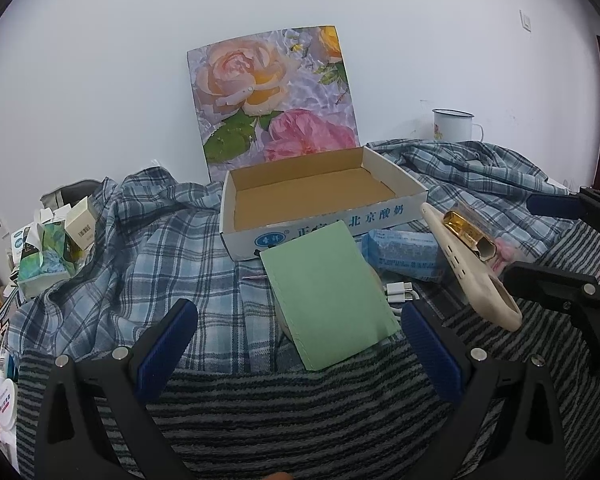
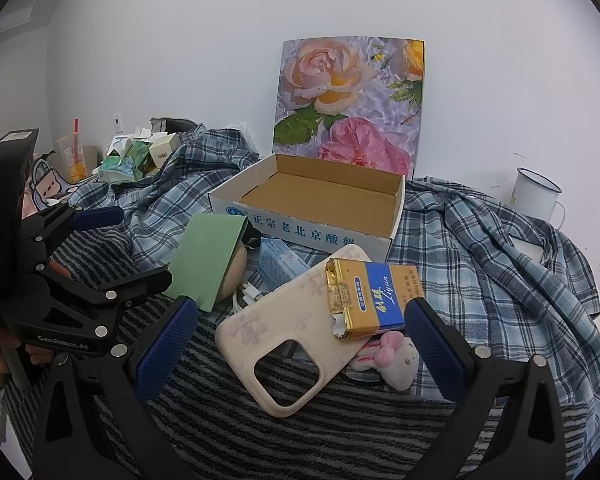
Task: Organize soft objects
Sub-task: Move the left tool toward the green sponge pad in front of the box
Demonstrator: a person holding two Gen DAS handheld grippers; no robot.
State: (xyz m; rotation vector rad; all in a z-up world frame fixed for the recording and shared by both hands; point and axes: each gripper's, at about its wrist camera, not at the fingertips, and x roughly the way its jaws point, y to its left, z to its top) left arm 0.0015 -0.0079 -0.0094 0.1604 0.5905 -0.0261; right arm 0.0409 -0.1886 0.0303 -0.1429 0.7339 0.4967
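An open cardboard box [image 1: 319,200] with a flowered lid stands on a plaid cloth; it also shows in the right wrist view [image 2: 315,204]. In front of it lie a green pouch [image 1: 327,292], a blue tissue pack [image 1: 403,252] and a beige phone case [image 2: 284,332] with a gold and blue packet [image 2: 375,296] on it. A small pink plush [image 2: 391,356] lies under the case. My left gripper [image 1: 300,344] is open, just short of the green pouch. My right gripper [image 2: 300,344] is open, its fingers either side of the phone case.
A striped blanket [image 1: 300,408] covers the near surface and a blue plaid cloth [image 1: 140,264] lies behind it. Small boxes and clutter [image 1: 56,248] sit at the left. A white enamel mug [image 2: 535,196] stands at the back right by the wall. White cable plugs [image 1: 397,292] lie beside the pouch.
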